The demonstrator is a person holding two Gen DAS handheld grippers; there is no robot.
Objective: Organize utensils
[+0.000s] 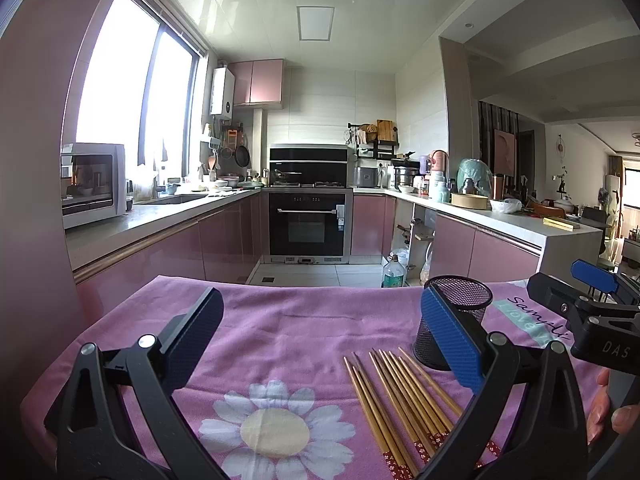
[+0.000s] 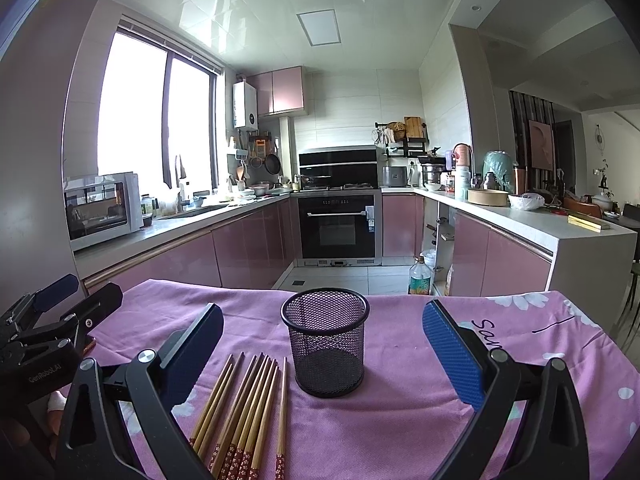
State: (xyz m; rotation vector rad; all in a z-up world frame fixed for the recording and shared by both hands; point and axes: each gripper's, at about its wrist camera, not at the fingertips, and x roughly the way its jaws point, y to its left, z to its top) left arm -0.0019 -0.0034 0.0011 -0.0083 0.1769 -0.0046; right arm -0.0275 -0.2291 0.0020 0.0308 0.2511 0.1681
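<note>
Beside the empty black mesh cup point(image 2: 325, 342), on its left, the wooden chopsticks point(image 2: 250, 408) lie loose on the pink cloth point(image 2: 400, 420) while left gripper point(image 1: 320, 344) and right gripper point(image 2: 322, 344) hover wide and empty, so gathering likely comes next.

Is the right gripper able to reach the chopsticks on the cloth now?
Probably yes. The right gripper is open, and the chopsticks lie flat on the pink cloth, just ahead and slightly left. Nothing covers them; the mesh cup stands beside them.
</note>
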